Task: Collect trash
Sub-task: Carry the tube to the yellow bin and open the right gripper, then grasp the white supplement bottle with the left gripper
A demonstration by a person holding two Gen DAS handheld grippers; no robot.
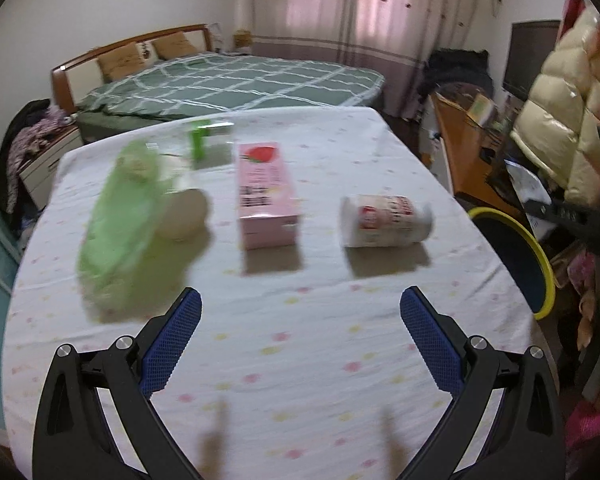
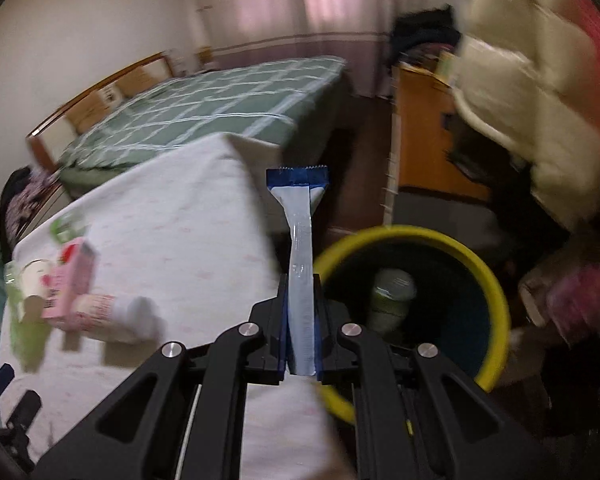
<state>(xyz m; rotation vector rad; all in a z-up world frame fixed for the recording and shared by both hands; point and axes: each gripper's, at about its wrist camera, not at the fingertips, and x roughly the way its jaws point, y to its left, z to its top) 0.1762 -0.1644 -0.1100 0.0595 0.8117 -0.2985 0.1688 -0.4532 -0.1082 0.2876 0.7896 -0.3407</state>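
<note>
My left gripper (image 1: 300,304) is open and empty above the near part of the table (image 1: 284,360). Ahead of it lie a pink strawberry carton (image 1: 265,194), a white bottle on its side (image 1: 386,221), a green plastic bag (image 1: 118,224) with a beige cup (image 1: 182,214), and a small green carton (image 1: 202,140). My right gripper (image 2: 300,280) is shut on a blue-and-white wrapper (image 2: 300,240), held at the table's right edge beside the yellow-rimmed bin (image 2: 496,276). A green-white can (image 2: 392,296) lies inside the bin.
The bin also shows in the left wrist view (image 1: 536,248) at the table's right side. A bed (image 1: 228,80) stands behind the table. A wooden desk (image 1: 460,136) and a hanging cream jacket (image 1: 560,120) are on the right.
</note>
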